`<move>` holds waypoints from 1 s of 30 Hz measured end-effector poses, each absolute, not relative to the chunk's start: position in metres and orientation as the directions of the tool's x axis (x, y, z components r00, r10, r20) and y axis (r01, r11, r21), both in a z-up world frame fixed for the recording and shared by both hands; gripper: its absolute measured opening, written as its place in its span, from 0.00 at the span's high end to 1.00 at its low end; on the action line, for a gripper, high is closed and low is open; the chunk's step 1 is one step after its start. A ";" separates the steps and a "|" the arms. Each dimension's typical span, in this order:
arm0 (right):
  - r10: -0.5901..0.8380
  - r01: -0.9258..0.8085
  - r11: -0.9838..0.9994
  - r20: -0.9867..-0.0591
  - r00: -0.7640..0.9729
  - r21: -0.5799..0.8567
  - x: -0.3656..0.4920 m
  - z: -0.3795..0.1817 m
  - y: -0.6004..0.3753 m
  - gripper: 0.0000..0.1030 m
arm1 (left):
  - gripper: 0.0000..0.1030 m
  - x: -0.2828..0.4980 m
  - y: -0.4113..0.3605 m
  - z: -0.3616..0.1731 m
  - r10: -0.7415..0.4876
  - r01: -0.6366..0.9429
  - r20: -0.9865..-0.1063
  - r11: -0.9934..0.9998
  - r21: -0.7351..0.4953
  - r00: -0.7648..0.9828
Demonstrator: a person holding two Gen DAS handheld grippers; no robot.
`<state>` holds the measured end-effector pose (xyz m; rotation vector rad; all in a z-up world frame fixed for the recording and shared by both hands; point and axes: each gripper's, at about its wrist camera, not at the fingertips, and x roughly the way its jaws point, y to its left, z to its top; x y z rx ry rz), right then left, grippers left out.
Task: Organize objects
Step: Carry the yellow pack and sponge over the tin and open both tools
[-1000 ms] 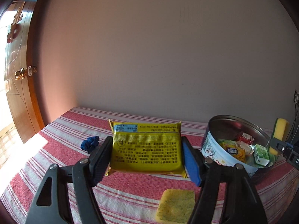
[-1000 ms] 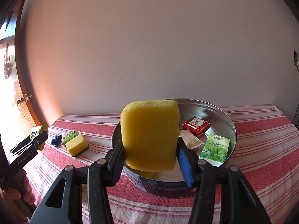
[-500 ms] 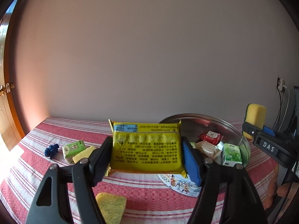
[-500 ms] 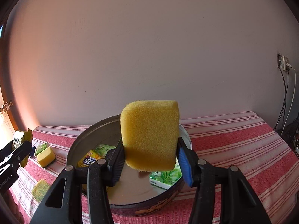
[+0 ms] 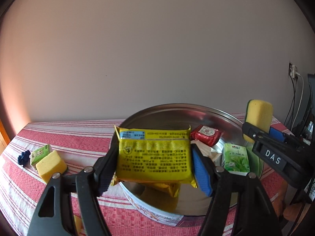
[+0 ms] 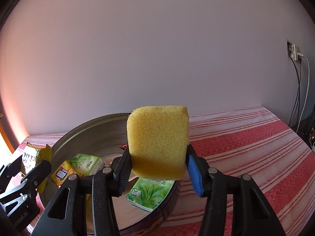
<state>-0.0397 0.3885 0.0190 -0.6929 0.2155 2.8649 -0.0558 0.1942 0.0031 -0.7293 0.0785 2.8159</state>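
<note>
My left gripper [image 5: 153,157] is shut on a yellow snack packet [image 5: 154,155] and holds it over the near part of a round metal tin [image 5: 177,114]. In the tin lie a red packet [image 5: 206,134], a green tea packet [image 5: 235,159] and another yellow packet [image 5: 163,188]. My right gripper [image 6: 157,163] is shut on a yellow sponge [image 6: 157,143] above the tin's [image 6: 88,131] right rim; the left wrist view shows that sponge [image 5: 258,116] at the right. Green packets [image 6: 151,191] and a yellow packet [image 6: 62,175] lie inside.
A red-and-white striped cloth [image 6: 246,147] covers the table. To the tin's left lie a yellow sponge [image 5: 50,165], a small green box [image 5: 40,153] and a dark blue object [image 5: 23,157]. A pale wall stands behind. Cables hang from a socket [image 6: 294,53] at the right.
Both grippers have swung right with their loads. The tin has come from the right of the left wrist view to under the packet; in the right wrist view it has slid left.
</note>
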 end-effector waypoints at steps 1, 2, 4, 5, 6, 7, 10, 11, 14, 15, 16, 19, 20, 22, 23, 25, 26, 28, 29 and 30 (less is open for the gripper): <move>0.148 -0.214 -0.972 -0.463 -0.874 0.094 -0.040 0.019 0.388 0.48 | 0.31 -0.057 0.197 0.001 0.208 -0.237 -0.487 -0.971 -0.002 -0.848; 0.147 -0.214 -0.972 -0.464 -0.874 0.094 -0.040 0.019 0.388 0.48 | 0.31 -0.059 0.200 -0.001 0.207 -0.239 -0.490 -0.971 0.004 -0.847; 0.151 -0.212 -0.974 -0.463 -0.873 0.082 -0.043 0.018 0.387 0.48 | 0.31 -0.062 0.203 -0.004 0.202 -0.241 -0.497 -0.970 0.014 -0.844; 0.155 -0.212 -0.974 -0.463 -0.873 0.074 -0.042 0.019 0.381 0.48 | 0.31 -0.063 0.203 -0.006 0.201 -0.241 -0.501 -0.970 0.016 -0.842; 0.155 -0.211 -0.975 -0.463 -0.873 0.072 -0.043 0.018 0.380 0.48 | 0.31 -0.063 0.203 -0.007 0.199 -0.241 -0.503 -0.970 0.018 -0.841; 0.151 -0.208 -0.975 -0.465 -0.872 0.073 -0.043 0.018 0.378 0.48 | 0.31 -0.064 0.203 -0.008 0.195 -0.239 -0.505 -0.971 0.021 -0.841; 0.137 -0.195 -0.978 -0.479 -0.867 0.073 -0.047 0.015 0.374 0.48 | 0.31 -0.064 0.202 -0.010 0.182 -0.227 -0.509 -0.973 0.027 -0.841; 0.136 -0.193 -0.979 -0.484 -0.864 0.069 -0.049 0.013 0.372 0.48 | 0.31 -0.065 0.201 -0.011 0.182 -0.227 -0.513 -0.974 0.025 -0.839; 0.149 -0.195 -0.980 -0.494 -0.857 0.044 -0.053 0.009 0.368 0.48 | 0.31 -0.065 0.201 -0.012 0.170 -0.220 -0.513 -0.975 0.037 -0.841; 0.150 -0.195 -0.980 -0.497 -0.855 0.040 -0.054 0.009 0.366 0.48 | 0.31 -0.066 0.201 -0.013 0.165 -0.219 -0.511 -0.975 0.046 -0.844; 0.149 -0.194 -0.980 -0.498 -0.854 0.039 -0.054 0.008 0.365 0.48 | 0.31 -0.066 0.201 -0.014 0.158 -0.216 -0.509 -0.975 0.057 -0.846; 0.142 -0.184 -0.982 -0.505 -0.851 0.035 -0.055 0.006 0.365 0.47 | 0.31 -0.069 0.201 -0.013 0.147 -0.213 -0.508 -0.974 0.074 -0.849; 0.139 -0.181 -0.983 -0.508 -0.850 0.034 -0.055 0.006 0.363 0.47 | 0.31 -0.069 0.202 -0.013 0.145 -0.213 -0.506 -0.974 0.077 -0.850; 0.130 -0.169 -0.985 -0.513 -0.848 0.030 -0.055 0.005 0.359 0.47 | 0.30 -0.069 0.202 -0.013 0.141 -0.210 -0.504 -0.974 0.083 -0.852; 0.125 -0.162 -0.986 -0.515 -0.848 0.029 -0.055 0.006 0.357 0.47 | 0.27 -0.070 0.202 -0.014 0.140 -0.209 -0.505 -0.974 0.082 -0.852; 0.107 -0.148 -0.988 -0.512 -0.852 0.040 -0.059 0.004 0.365 0.46 | 0.24 -0.072 0.201 -0.014 0.147 -0.209 -0.503 -0.976 0.068 -0.852; 0.102 -0.145 -0.988 -0.511 -0.854 0.046 -0.059 0.003 0.364 0.44 | 0.18 -0.072 0.200 -0.014 0.152 -0.208 -0.494 -0.976 0.061 -0.856; 0.114 -0.160 -0.986 -0.503 -0.857 0.048 -0.058 0.006 0.366 0.35 | 0.09 -0.067 0.196 -0.010 0.120 -0.171 -0.460 -0.983 0.071 -0.880; 0.121 -0.167 -0.985 -0.496 -0.860 0.048 -0.057 0.007 0.368 0.31 | 0.00 -0.065 0.194 -0.009 0.101 -0.151 -0.444 -0.985 0.078 -0.890; 0.129 -0.175 -0.983 -0.490 -0.862 0.049 -0.056 0.009 0.369 0.28 | 0.00 -0.062 0.190 -0.006 0.093 -0.140 -0.430 -0.987 0.077 -0.898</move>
